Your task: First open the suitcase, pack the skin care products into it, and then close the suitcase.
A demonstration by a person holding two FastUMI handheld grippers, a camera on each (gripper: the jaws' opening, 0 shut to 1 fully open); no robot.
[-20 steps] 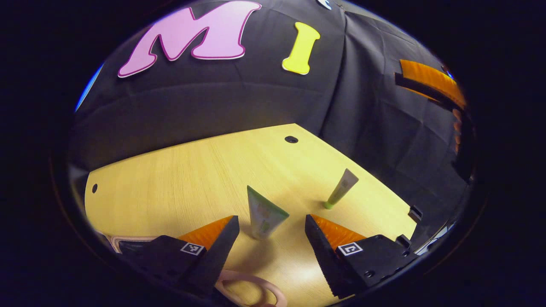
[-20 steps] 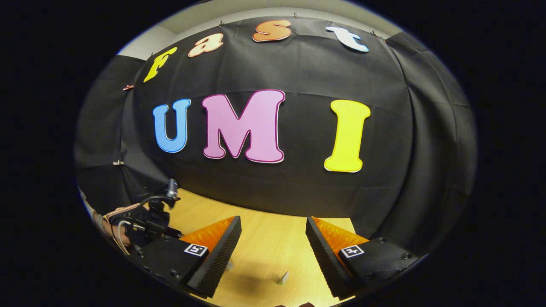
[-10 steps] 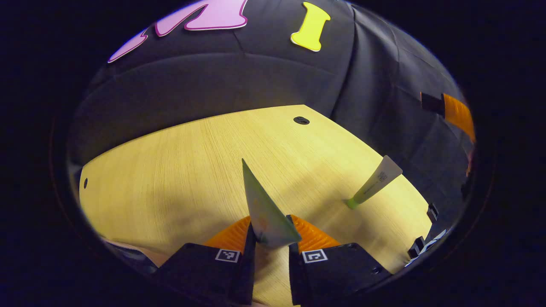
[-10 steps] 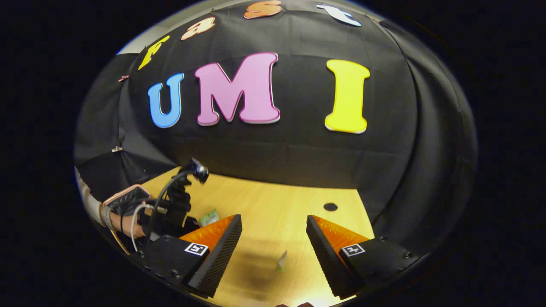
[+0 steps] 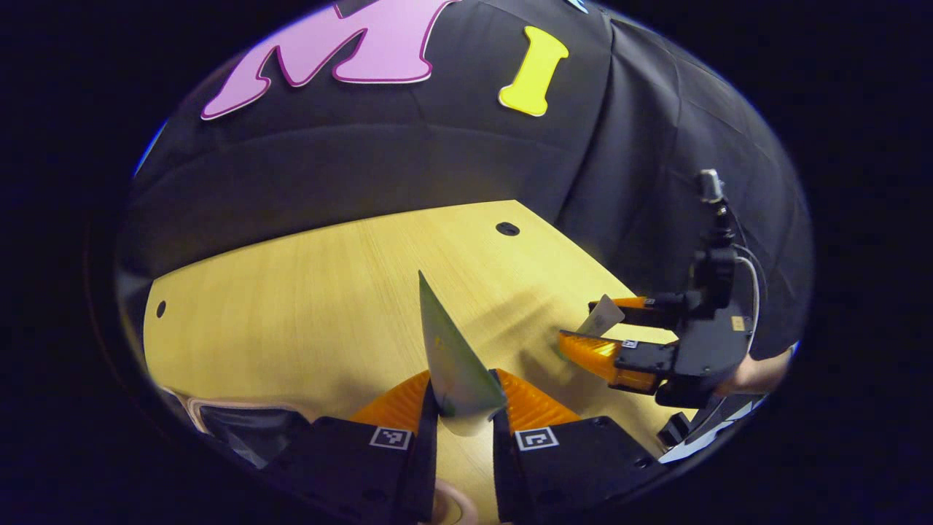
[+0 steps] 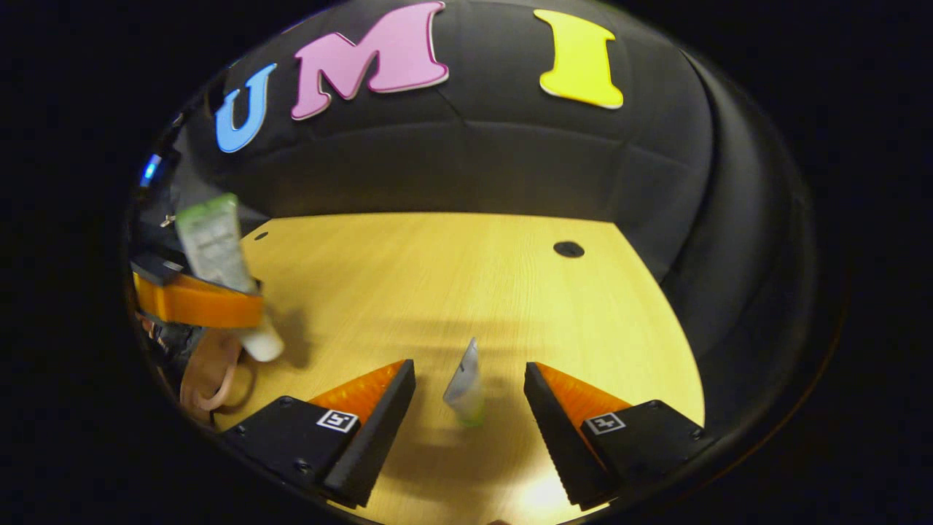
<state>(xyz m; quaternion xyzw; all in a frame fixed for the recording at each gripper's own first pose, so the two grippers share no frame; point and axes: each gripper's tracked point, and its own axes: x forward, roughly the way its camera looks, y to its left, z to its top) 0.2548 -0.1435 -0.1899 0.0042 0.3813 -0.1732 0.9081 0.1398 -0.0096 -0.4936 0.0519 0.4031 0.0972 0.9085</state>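
Over wooden table point(image 5: 291, 306), left tool point(image 5: 464, 408) clamps green-white tube point(image 5: 452, 361); right tool point(image 6: 466, 408) open around small grey tube point(image 6: 465, 385).

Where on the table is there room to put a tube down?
The widest bare wood runs between the black cloth wall, the dark hole and the small tube. It is crowded by the pink suitcase, where the left gripper holds the green tube.

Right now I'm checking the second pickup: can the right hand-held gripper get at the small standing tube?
Probably yes. The right hand-held gripper is open, with the small tube upright between its fingers and nothing between them on the table.
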